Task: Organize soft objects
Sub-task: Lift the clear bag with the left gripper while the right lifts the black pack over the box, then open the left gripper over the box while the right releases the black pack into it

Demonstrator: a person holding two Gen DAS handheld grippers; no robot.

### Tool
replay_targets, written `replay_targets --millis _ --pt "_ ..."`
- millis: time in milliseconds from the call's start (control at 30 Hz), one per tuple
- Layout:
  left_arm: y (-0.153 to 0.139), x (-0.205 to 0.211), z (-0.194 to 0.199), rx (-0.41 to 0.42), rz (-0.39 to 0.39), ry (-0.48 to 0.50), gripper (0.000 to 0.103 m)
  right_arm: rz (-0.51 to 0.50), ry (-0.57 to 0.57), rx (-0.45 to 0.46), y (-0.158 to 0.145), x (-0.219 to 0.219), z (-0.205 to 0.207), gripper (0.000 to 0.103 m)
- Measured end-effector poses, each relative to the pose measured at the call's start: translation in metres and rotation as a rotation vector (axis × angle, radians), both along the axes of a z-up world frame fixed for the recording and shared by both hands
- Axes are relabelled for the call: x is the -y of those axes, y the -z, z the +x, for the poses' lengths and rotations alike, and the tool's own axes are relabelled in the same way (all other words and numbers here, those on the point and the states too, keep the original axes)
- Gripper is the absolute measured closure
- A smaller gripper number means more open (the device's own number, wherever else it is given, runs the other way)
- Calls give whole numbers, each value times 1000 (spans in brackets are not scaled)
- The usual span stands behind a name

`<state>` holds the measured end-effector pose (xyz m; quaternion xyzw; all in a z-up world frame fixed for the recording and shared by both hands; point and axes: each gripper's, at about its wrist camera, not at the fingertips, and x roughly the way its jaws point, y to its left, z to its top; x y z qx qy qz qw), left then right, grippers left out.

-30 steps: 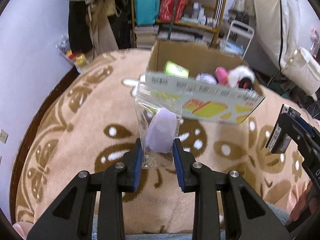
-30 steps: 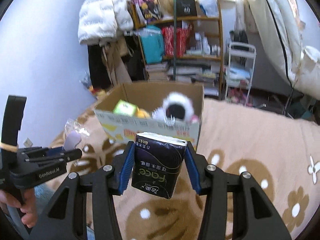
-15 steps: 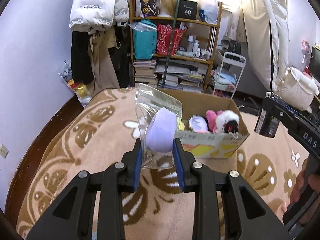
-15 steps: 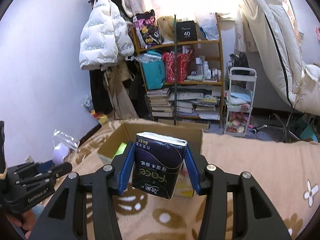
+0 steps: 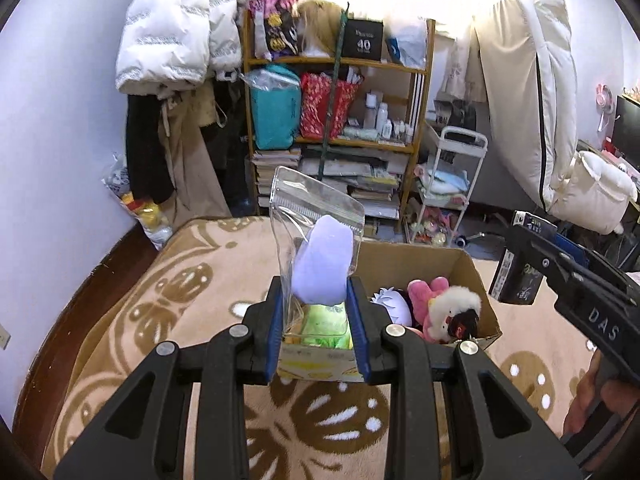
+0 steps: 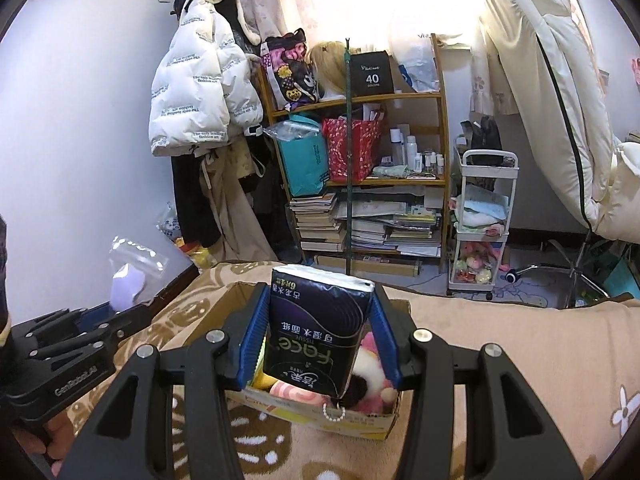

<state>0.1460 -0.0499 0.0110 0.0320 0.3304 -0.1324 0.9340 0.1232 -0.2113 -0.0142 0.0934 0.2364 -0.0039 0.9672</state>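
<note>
Left wrist view: left gripper [image 5: 316, 332] clamped on clear zip bag with lilac soft toy [image 5: 320, 270], above near wall of open brown cardboard box [image 5: 476, 276]. Right gripper [image 6: 318, 336] pinching dark tissue pack [image 6: 316, 328] over same box. Carry past rim, lower among plush, release low.

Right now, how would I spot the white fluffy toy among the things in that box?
Find the open cardboard box on the tan flowered blanket. Inside, at its right end beside a pink plush, lies the white fluffy toy. It alone has shaggy white fur ringing a dark face.
</note>
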Motion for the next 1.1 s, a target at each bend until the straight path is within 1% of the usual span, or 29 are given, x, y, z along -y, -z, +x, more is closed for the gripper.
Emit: replay_targets --millis 267,467,600,700,733,767,800,867,900,967,1100 --pt "34 20 34 -99 34 23 73 55 -3 -44 21 10 26 51" --pt "54 26 45 -132 46 20 72 95 -43 -85 35 11 46 50" --pt "63 28 45 -141 40 48 71 91 -59 -109 41 8 53 50" --pt "65 27 44 -142 40 48 69 89 -70 -116 44 4 53 50" --pt "65 26 43 -143 41 45 63 85 -73 -114 44 3 52 47" --pt "65 25 43 -141 46 36 52 76 -70 -113 43 1 52 42" --pt "64 24 42 -133 51 25 48 64 -66 -109 42 0 50 40" --pt "59 19 38 -112 55 10 45 53 -67 -104 40 -2 47 38" --pt "58 17 36 -114 53 6 43 54 -67 -105 38 -2 45 38" --pt "56 12 33 -122 59 -10 37 57 -70 -109 37 -2 44 37" --pt "48 0 21 -117 83 -41 32 50 -59 -110 30 1 31 36"
